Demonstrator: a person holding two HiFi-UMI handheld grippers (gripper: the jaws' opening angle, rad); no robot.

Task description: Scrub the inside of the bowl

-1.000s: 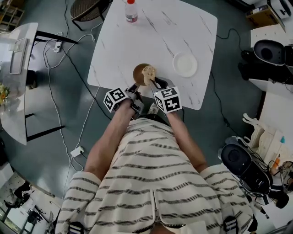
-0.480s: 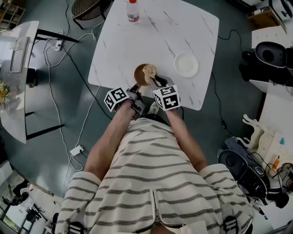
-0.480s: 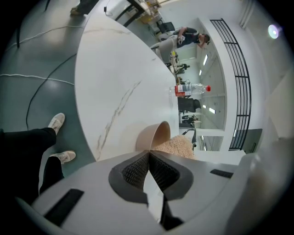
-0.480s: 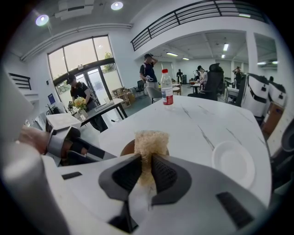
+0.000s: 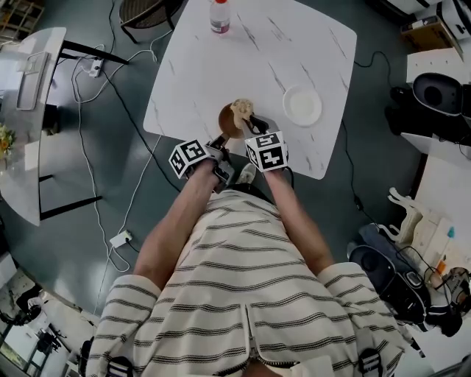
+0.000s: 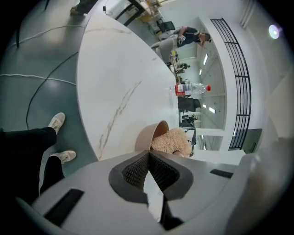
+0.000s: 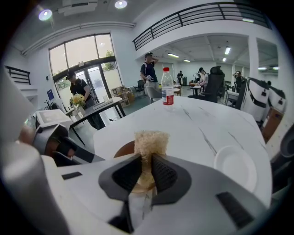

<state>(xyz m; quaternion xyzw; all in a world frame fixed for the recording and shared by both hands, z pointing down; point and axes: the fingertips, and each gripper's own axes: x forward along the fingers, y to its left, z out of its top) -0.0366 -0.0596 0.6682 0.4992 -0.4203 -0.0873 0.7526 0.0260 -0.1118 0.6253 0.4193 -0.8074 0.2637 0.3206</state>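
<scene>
Your right gripper (image 7: 146, 160) has nudged forward since a second ago, so the tan sponge (image 5: 241, 110) now sits a little further toward the far rim of the brown bowl (image 5: 227, 123); this reads as one stroke of the scrubbing, with the job under way and not visibly finished. The right jaws stand narrow, squeezing the sponge between their ribbed pads, and its frayed top pokes up above them. Your left gripper (image 6: 148, 156) has its jaws pinched together on the bowl's near rim, as far as its own view shows, and keeps the bowl steady and tipped toward the sponge. The bowl is on the white marble table (image 5: 221, 66), close to the edge nearest you (a hard push could slide it toward that edge). A white plate (image 5: 302, 105) lies to the right of the bowl, apart from it, and a clear bottle with a red cap (image 5: 219, 15) stands at the far edge, well away. Nothing lies between the sponge and the bowl's inside. Cables (image 5: 88, 169) trail across the floor to your left.
</scene>
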